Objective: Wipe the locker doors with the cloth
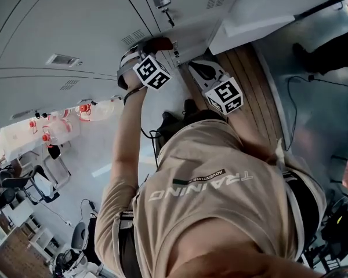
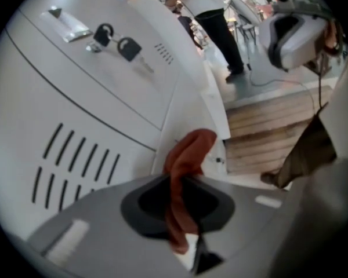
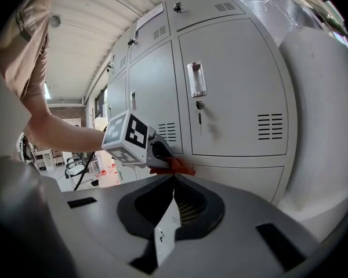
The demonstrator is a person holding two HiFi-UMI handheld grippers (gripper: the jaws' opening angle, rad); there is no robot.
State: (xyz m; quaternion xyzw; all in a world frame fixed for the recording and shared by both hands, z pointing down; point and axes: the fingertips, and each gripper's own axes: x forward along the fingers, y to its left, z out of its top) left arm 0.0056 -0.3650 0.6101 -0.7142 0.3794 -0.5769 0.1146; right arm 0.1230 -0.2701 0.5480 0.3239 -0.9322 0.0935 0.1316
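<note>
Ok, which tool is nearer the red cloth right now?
Left. The left tool has the cloth clamped in its jaws by the lockers; the right tool, shut and empty, points at it from a short way off.

Light: bright and even on your locker doors [image 3: 232,86].
Edges: your gripper views bulge, with black corners.
Focus: close foreground soft.

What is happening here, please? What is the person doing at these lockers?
A person stands at a row of grey locker doors with a gripper in each hand. The left gripper is shut on a red cloth and holds it at the lower edge of one door, seemingly against the metal. The right gripper is shut with nothing in it, held back from the lockers.
</note>
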